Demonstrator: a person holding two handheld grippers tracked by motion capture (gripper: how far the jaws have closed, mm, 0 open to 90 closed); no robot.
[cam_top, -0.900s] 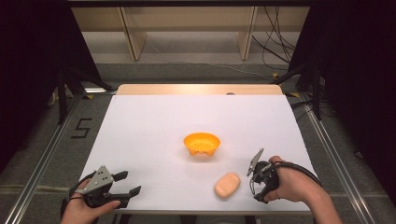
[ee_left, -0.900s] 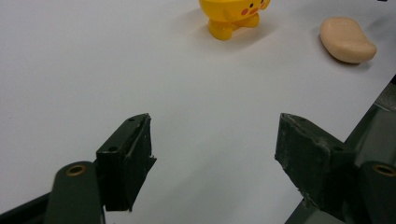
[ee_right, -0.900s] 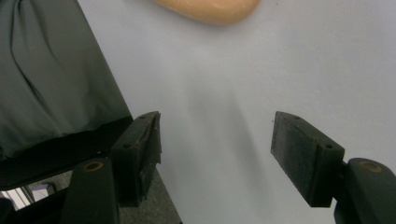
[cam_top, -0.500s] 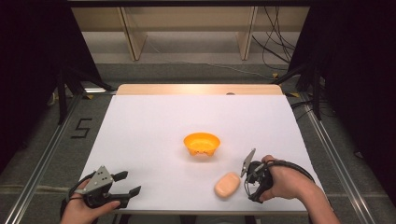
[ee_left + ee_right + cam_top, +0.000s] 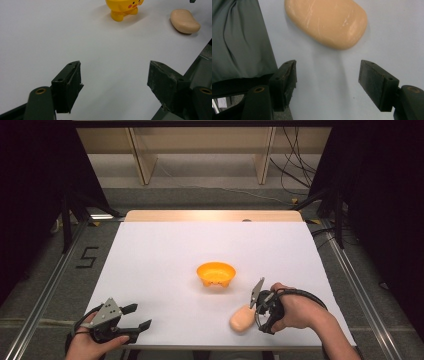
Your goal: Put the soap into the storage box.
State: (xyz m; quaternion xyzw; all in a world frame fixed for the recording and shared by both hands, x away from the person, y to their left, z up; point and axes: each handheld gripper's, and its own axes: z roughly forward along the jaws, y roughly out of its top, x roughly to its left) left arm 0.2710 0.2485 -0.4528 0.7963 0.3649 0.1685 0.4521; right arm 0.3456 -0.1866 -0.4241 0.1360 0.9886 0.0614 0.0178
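Observation:
A peach-coloured, bean-shaped lump (image 5: 242, 319) lies near the table's front edge, right of centre. My right gripper (image 5: 258, 314) sits just to its right, pointing at it. In the right gripper view the lump (image 5: 327, 21) lies just ahead of the right gripper (image 5: 327, 82), whose jaws stand open with nothing between them. An orange-yellow footed bowl (image 5: 215, 274) with a painted face stands mid-table. My left gripper (image 5: 138, 316) rests open at the front left corner. From the left gripper (image 5: 115, 85), the bowl (image 5: 122, 7) and lump (image 5: 185, 21) are far off.
The white table top (image 5: 165, 260) ends in a bare wooden strip (image 5: 200, 216) at the far side. Metal rails (image 5: 47, 290) run along both sides on the floor. Dark cloth (image 5: 239, 42) hangs past the table's front edge beside the right gripper.
My right gripper has moved left along the front edge and now sits close beside the peach lump. The left gripper, the bowl and the lump have barely shifted.

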